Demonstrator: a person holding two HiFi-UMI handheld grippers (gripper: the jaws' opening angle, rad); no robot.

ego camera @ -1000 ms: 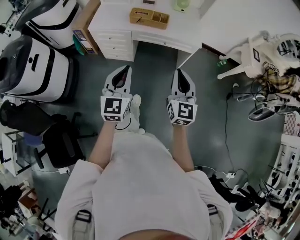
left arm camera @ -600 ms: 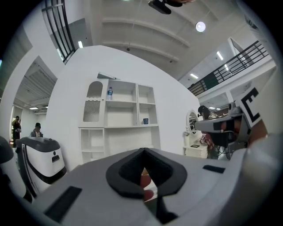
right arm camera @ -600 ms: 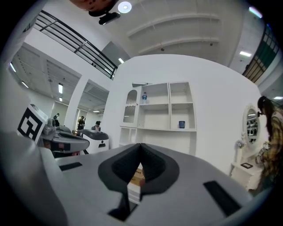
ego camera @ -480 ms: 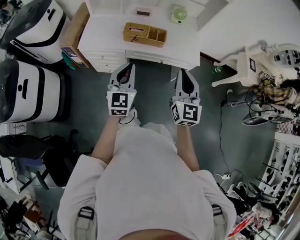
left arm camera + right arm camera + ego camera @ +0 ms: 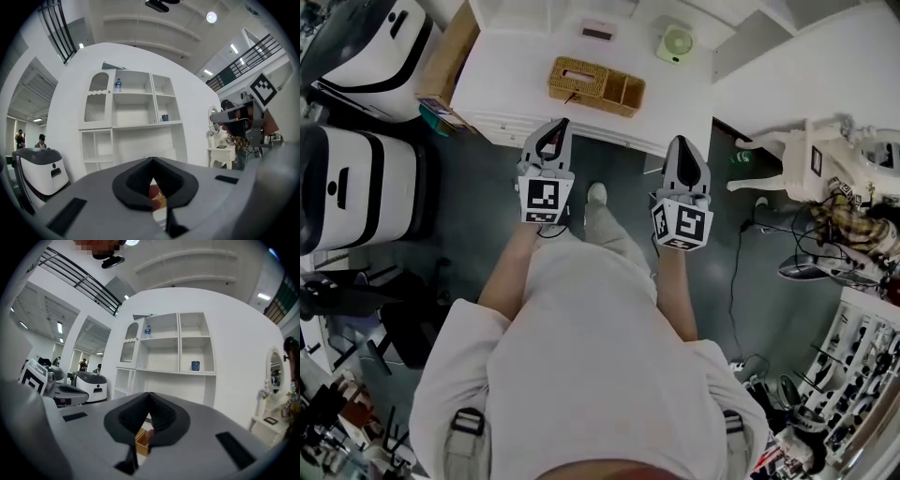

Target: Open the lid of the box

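Box (image 5: 595,85) near desk (image 5: 506,84) front edge, floor (image 5: 478,206) below

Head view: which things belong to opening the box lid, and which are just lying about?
For the job: wicker box, left gripper, right gripper, white desk.
Lying about: green fan, cardboard carton, white chair.
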